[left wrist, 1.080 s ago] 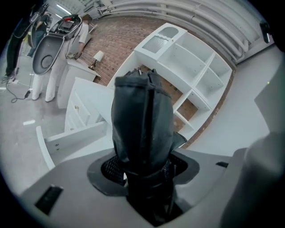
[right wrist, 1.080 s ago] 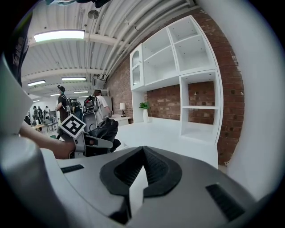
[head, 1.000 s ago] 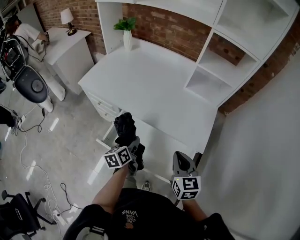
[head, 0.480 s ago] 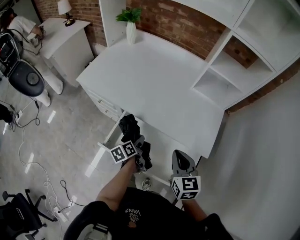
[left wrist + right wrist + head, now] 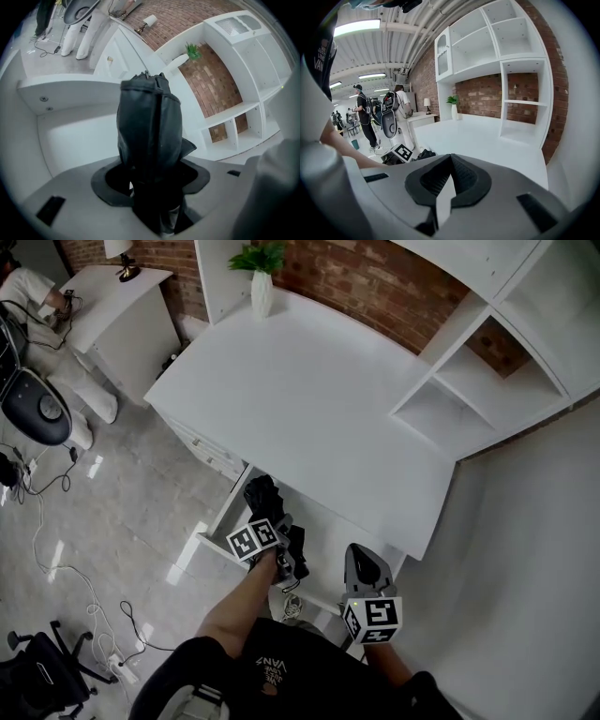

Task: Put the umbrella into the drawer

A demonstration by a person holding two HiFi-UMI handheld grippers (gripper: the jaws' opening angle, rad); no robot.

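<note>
A black folded umbrella [image 5: 261,495] sticks out ahead of my left gripper [image 5: 272,524], which is shut on its lower end. In the left gripper view the umbrella [image 5: 149,126] rises from between the jaws of the left gripper [image 5: 153,180] and hides what lies straight ahead. It hangs over the open white drawer [image 5: 217,519] under the desk's front edge; the drawer's inside [image 5: 75,140] shows white and bare. My right gripper [image 5: 359,561] is to the right, near the desk's front edge, shut with nothing in it, as the right gripper view [image 5: 447,161] shows.
The white desk [image 5: 309,399] carries a potted plant in a white vase [image 5: 262,292] at the back and a shelf unit [image 5: 469,395] at the right. A side table with a lamp [image 5: 112,282], a chair [image 5: 37,407] and floor cables [image 5: 75,568] lie left. People [image 5: 363,122] stand far off.
My left gripper has sunk with the umbrella towards the open drawer and has rolled. The right gripper has kept about its place by the desk's front edge.
</note>
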